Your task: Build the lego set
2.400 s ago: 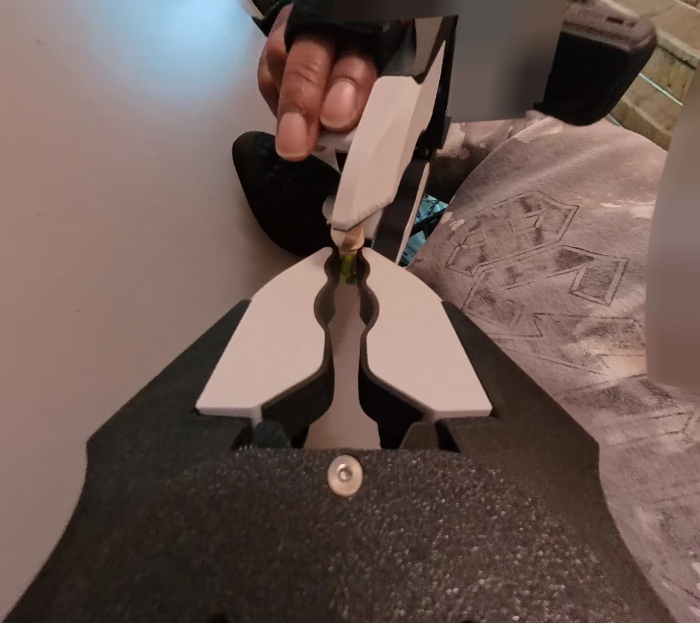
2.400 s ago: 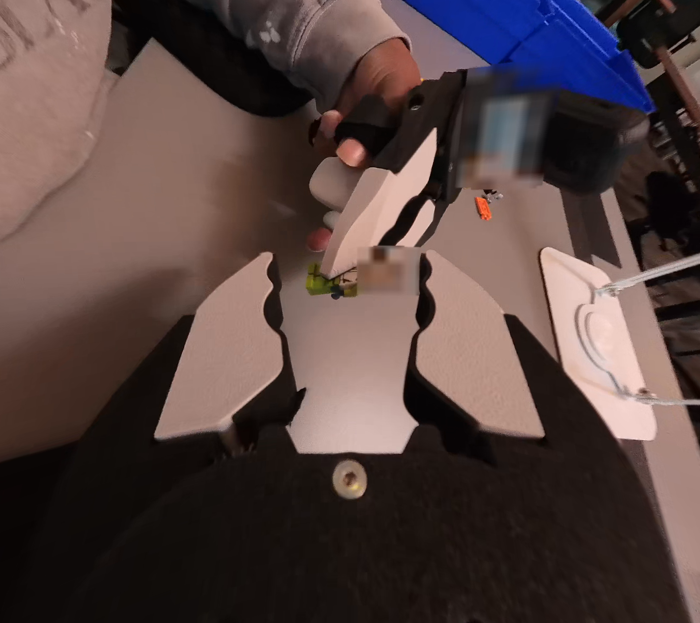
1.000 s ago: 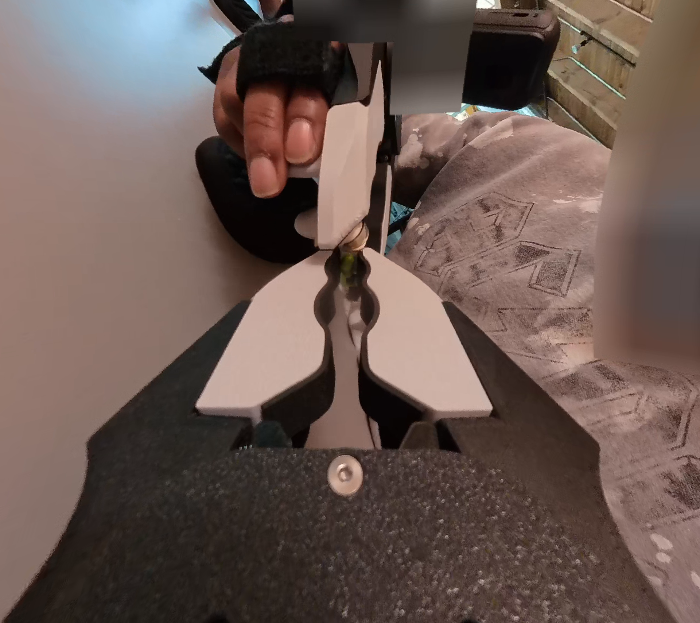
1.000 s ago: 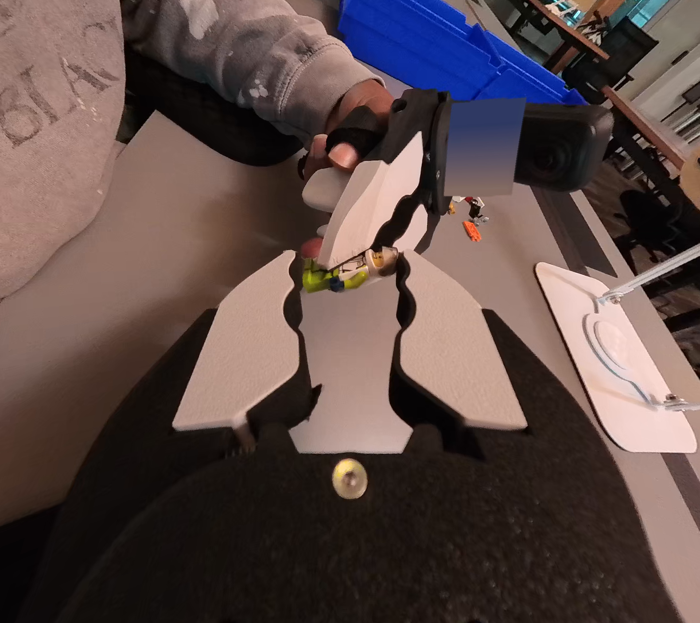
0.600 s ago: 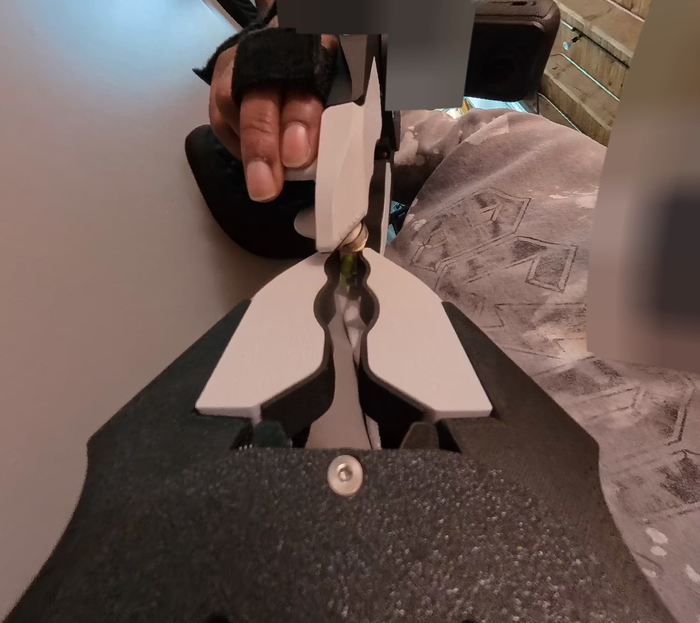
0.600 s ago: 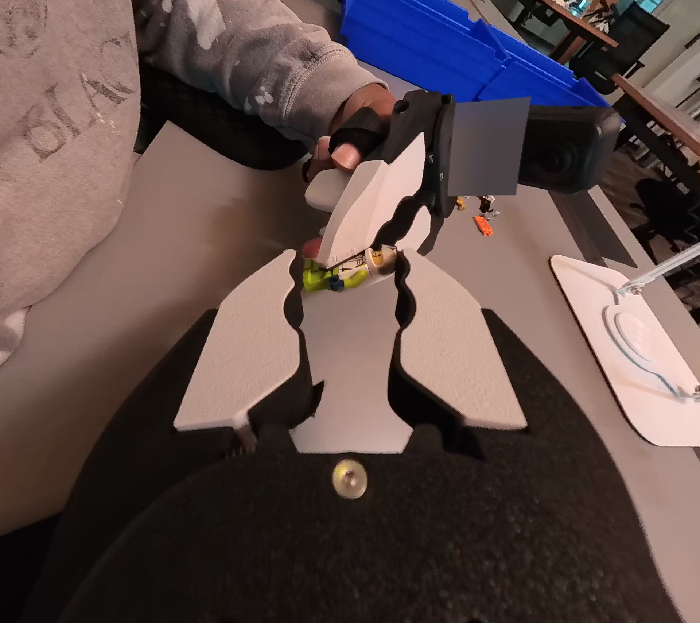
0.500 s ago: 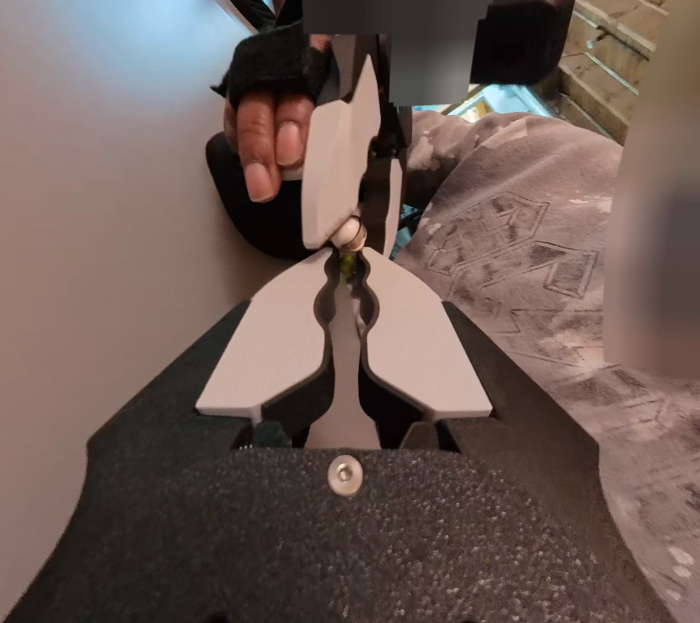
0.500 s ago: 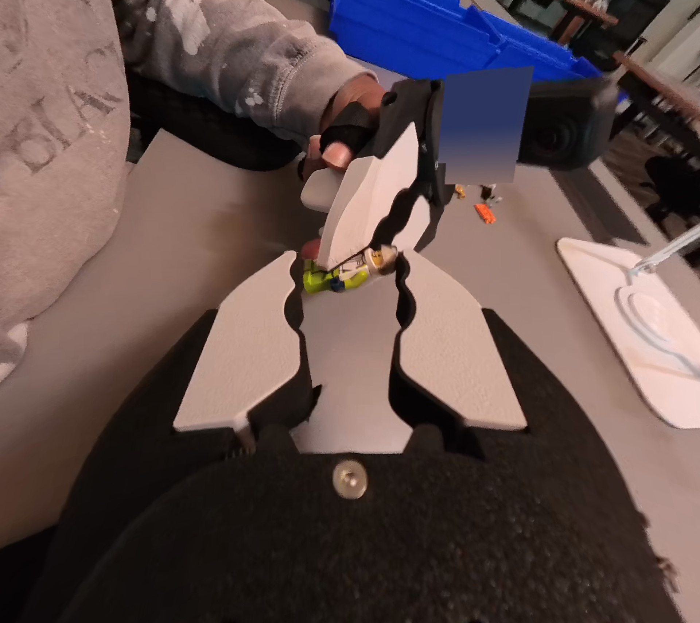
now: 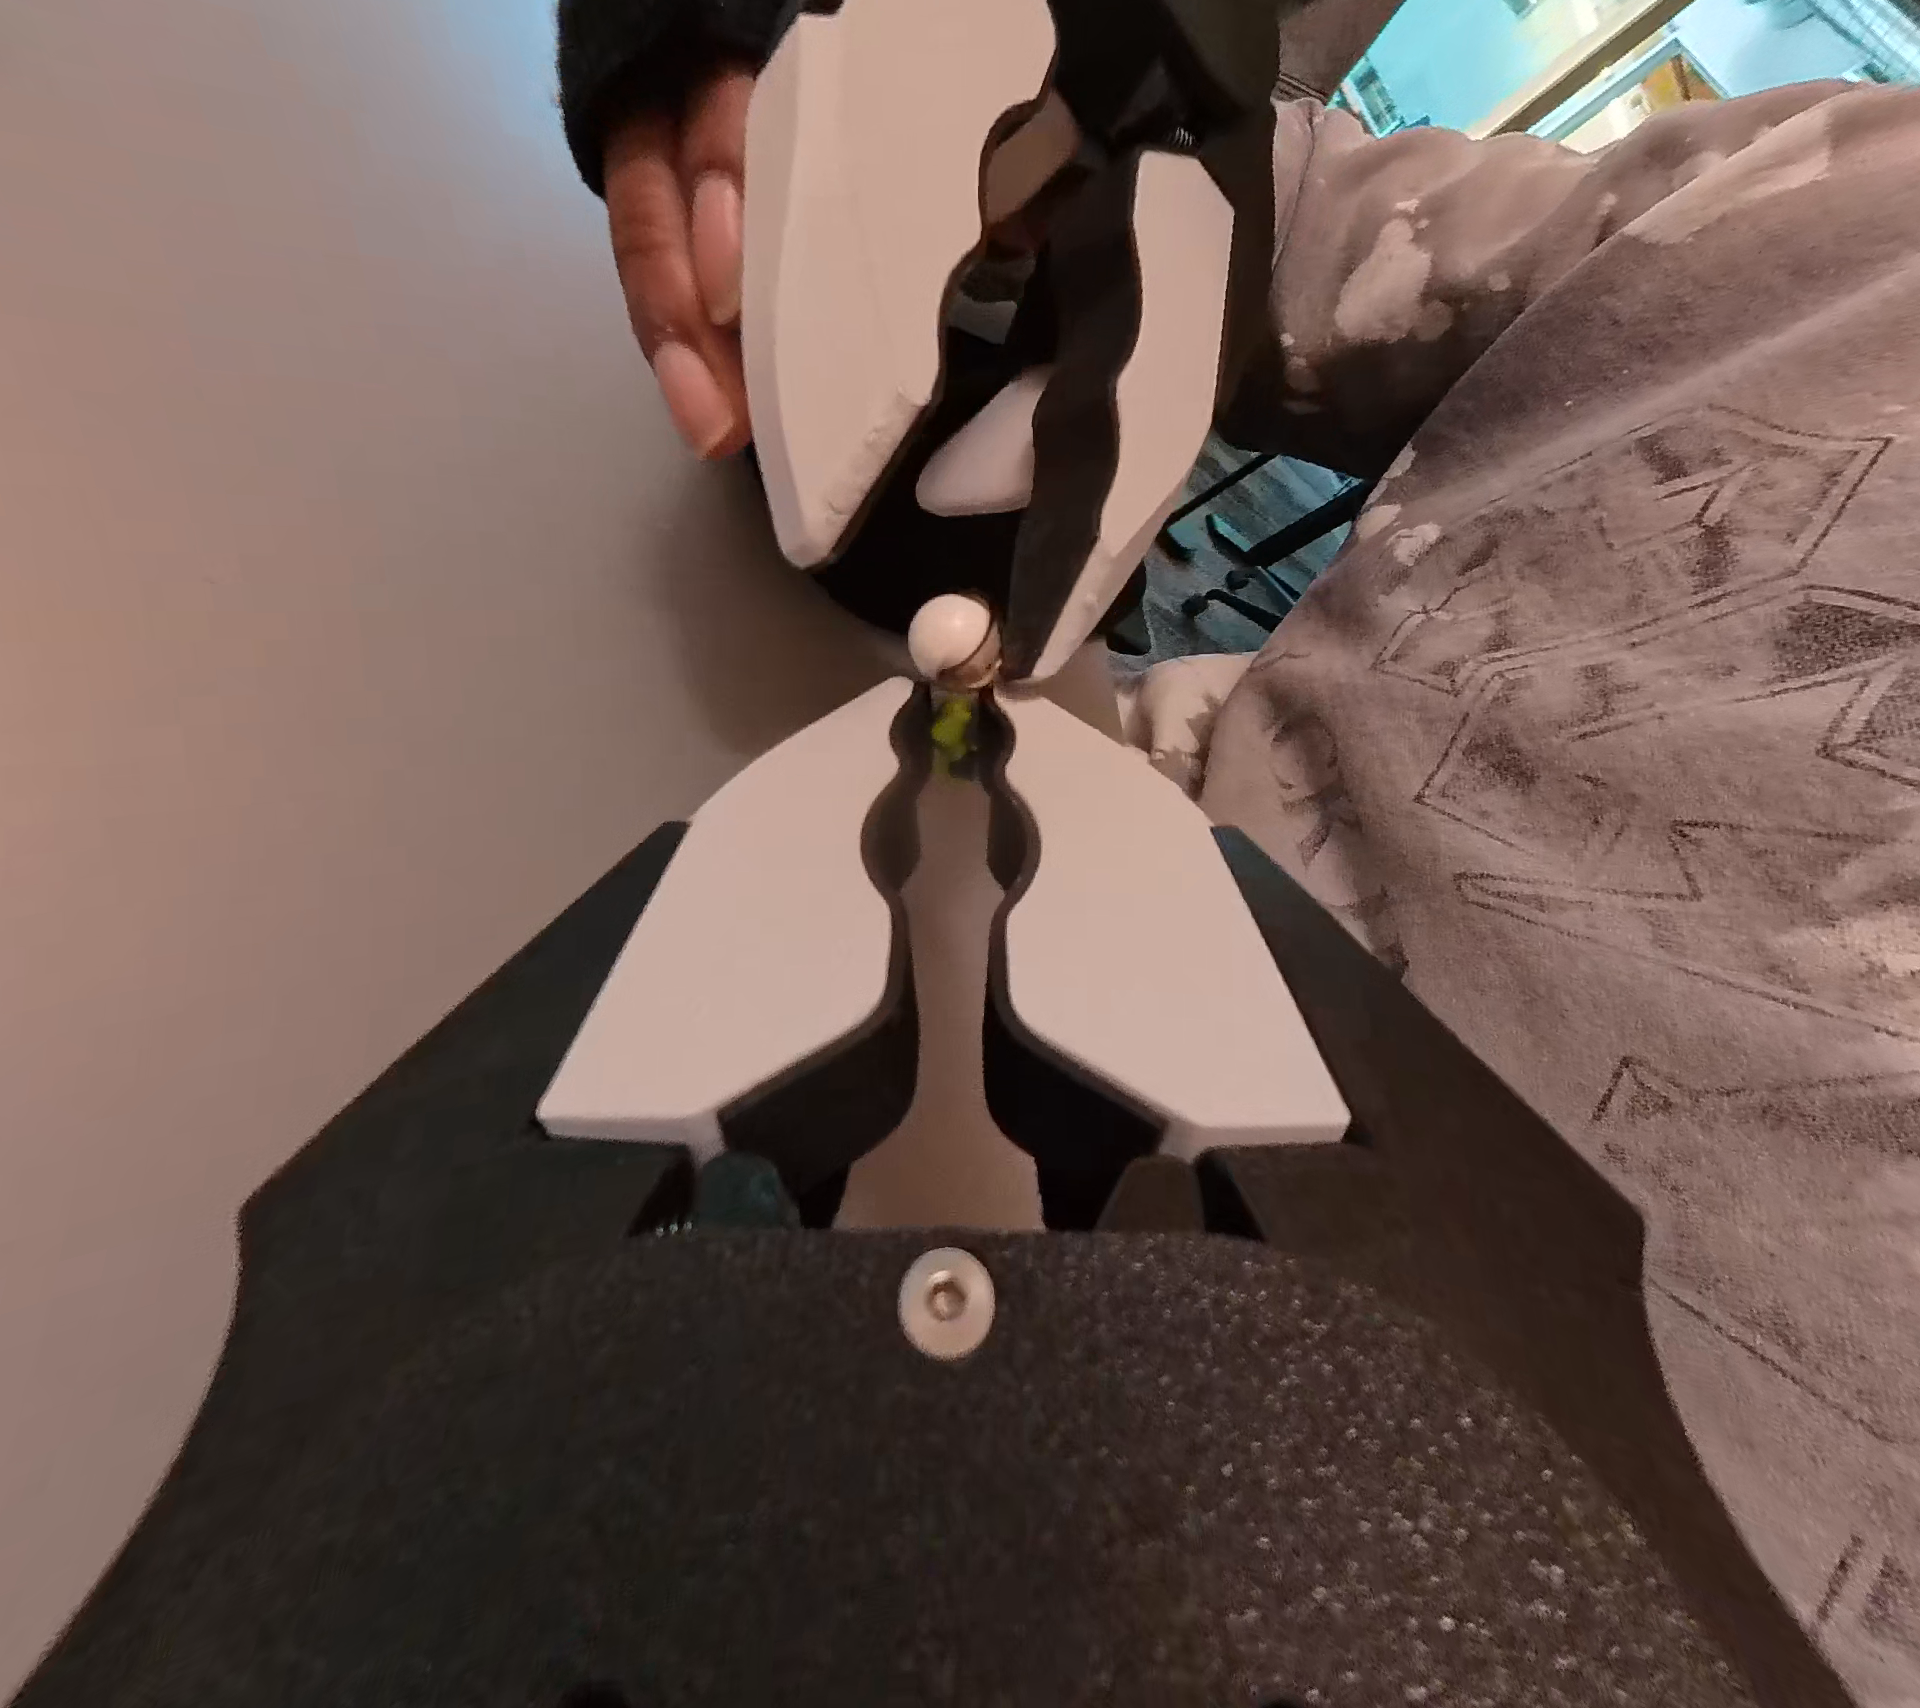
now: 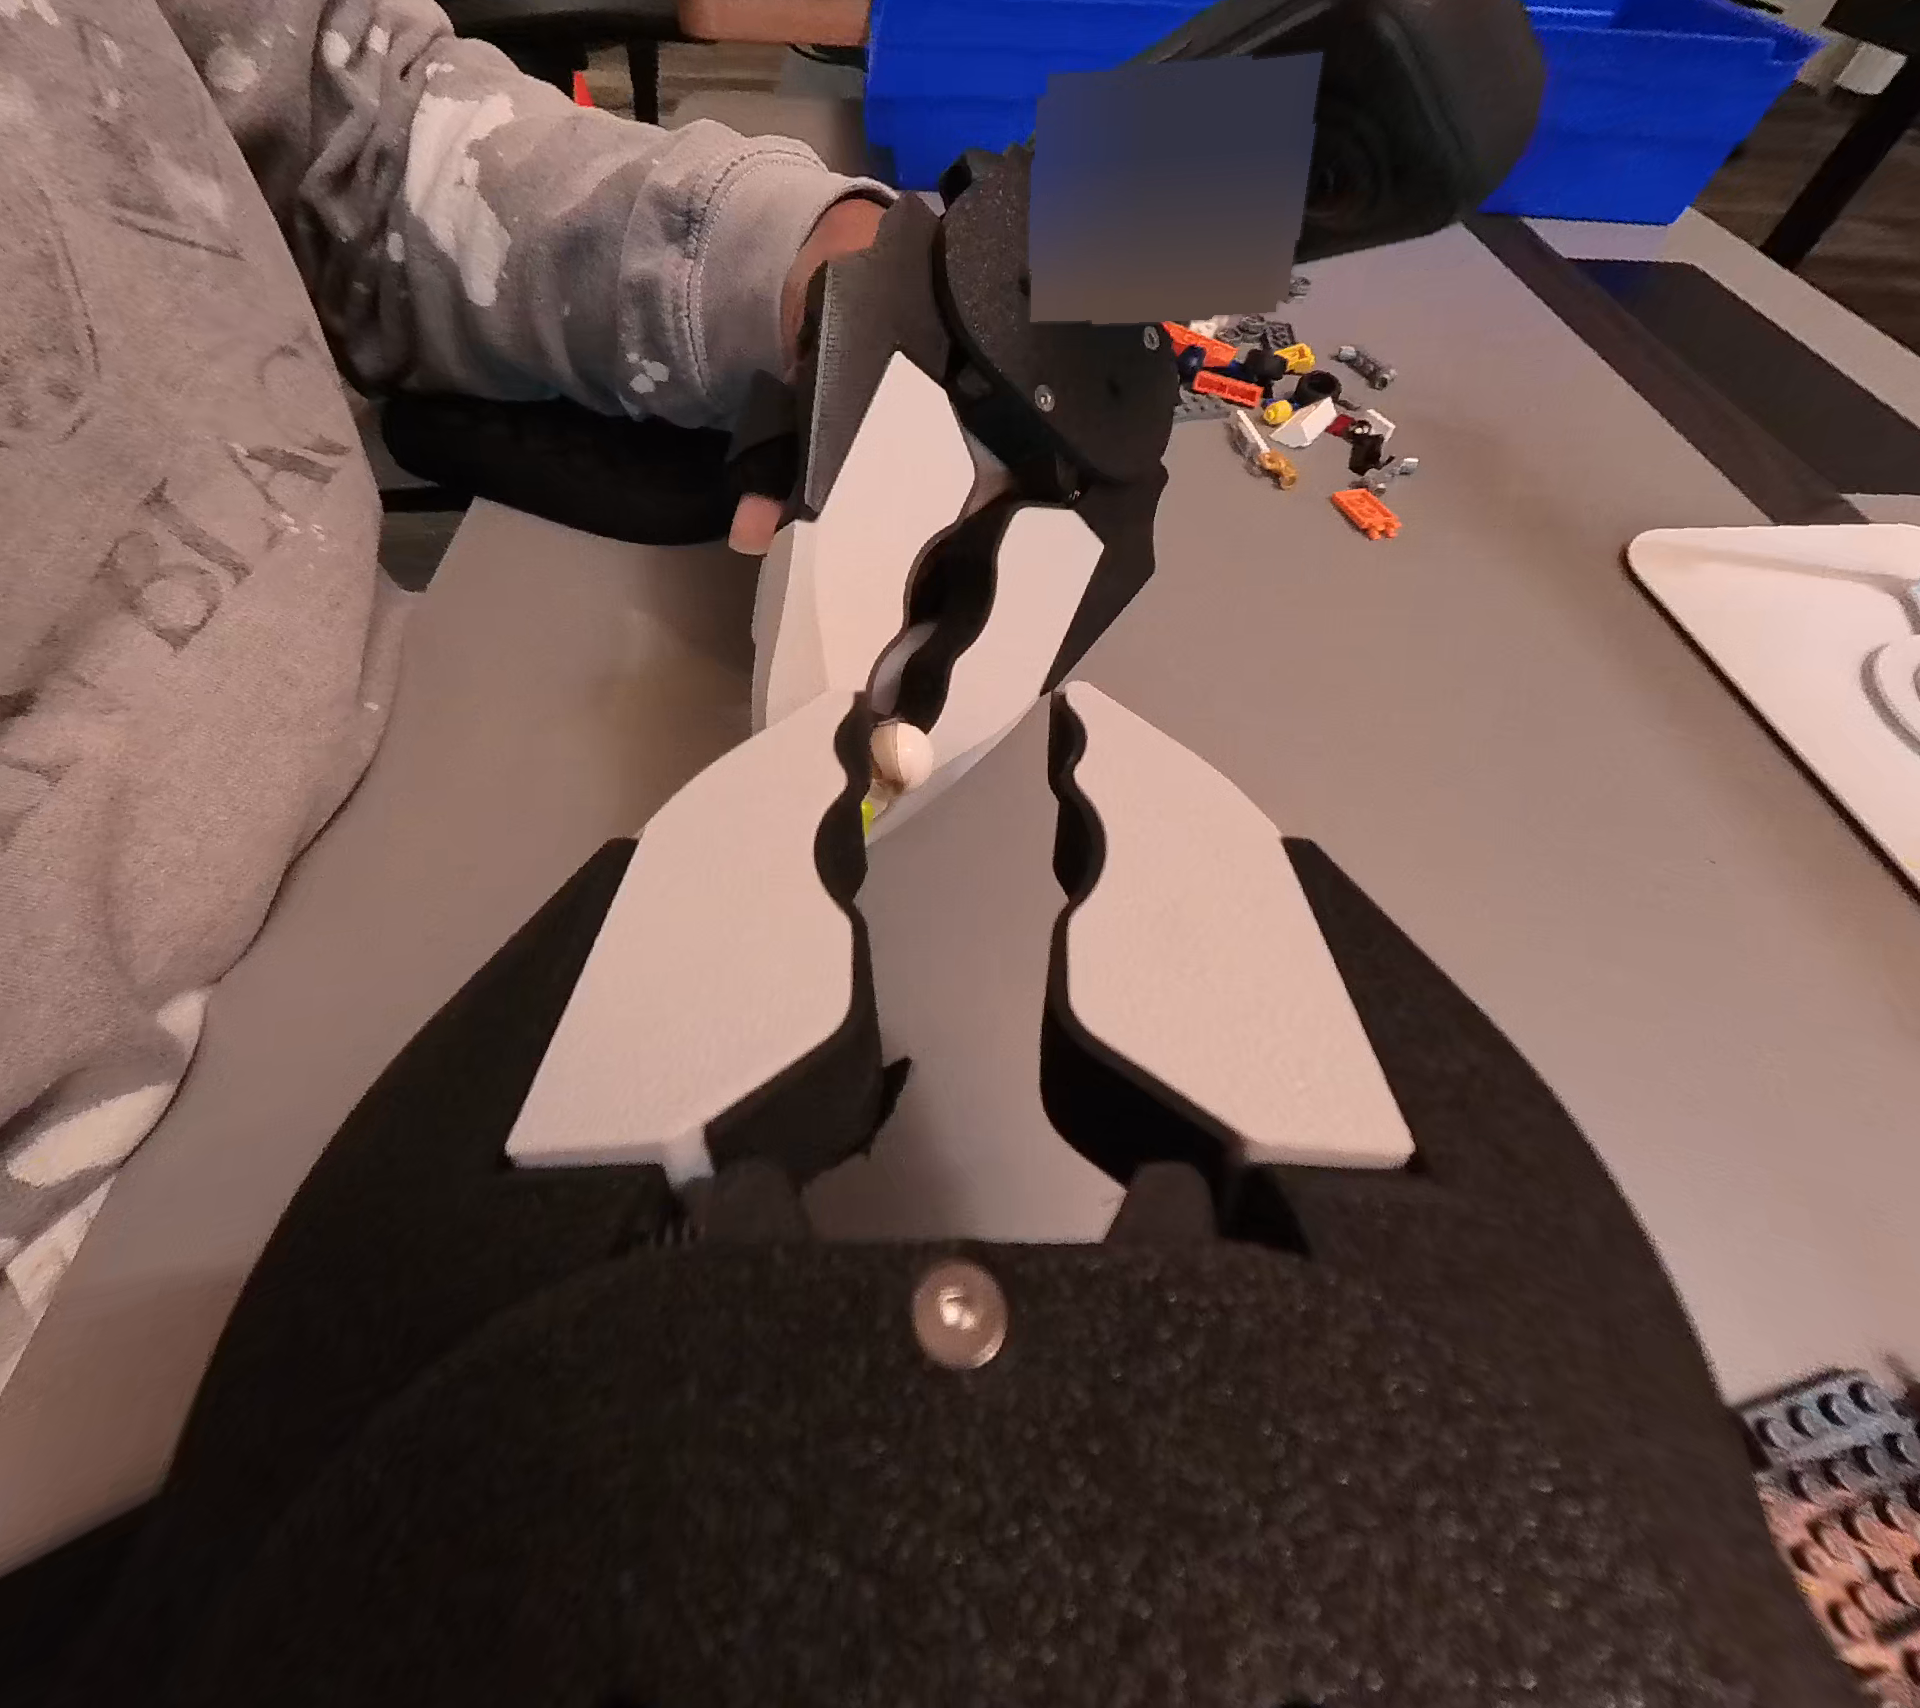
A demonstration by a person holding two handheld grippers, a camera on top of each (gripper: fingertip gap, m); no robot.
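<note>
My left gripper (image 9: 951,702) is shut on a small lego minifigure with a lime-green body (image 9: 948,728). Its white rounded head (image 9: 951,640) sticks out past the fingertips. My right gripper (image 10: 954,702) is open and empty. Its fingers straddle the head (image 10: 902,754), which lies close against the inside of its left finger (image 10: 748,879). In the left wrist view the right gripper (image 9: 935,609) hangs just above the head with its fingers apart. In the right wrist view the left gripper (image 10: 899,723) comes down from above, held by a hand.
A pile of loose lego pieces (image 10: 1288,411) lies on the grey table (image 10: 1455,723) behind the grippers. Blue bins (image 10: 1039,58) stand at the back. A white tray (image 10: 1787,619) sits at the right, a grey studded plate (image 10: 1839,1471) at the lower right. A person's grey sweatshirt (image 10: 156,411) fills the left. One gripper's finger ends stand about 4 centimeters off the other's. My right gripper's tips are some 20 centimeters from the grey studded plate (image 10: 1839,1471).
Both grippers have turned. The figure, crosswise between the right fingers before, now points end-on at the right camera. The right gripper looms larger in the left view. The left stays shut.
</note>
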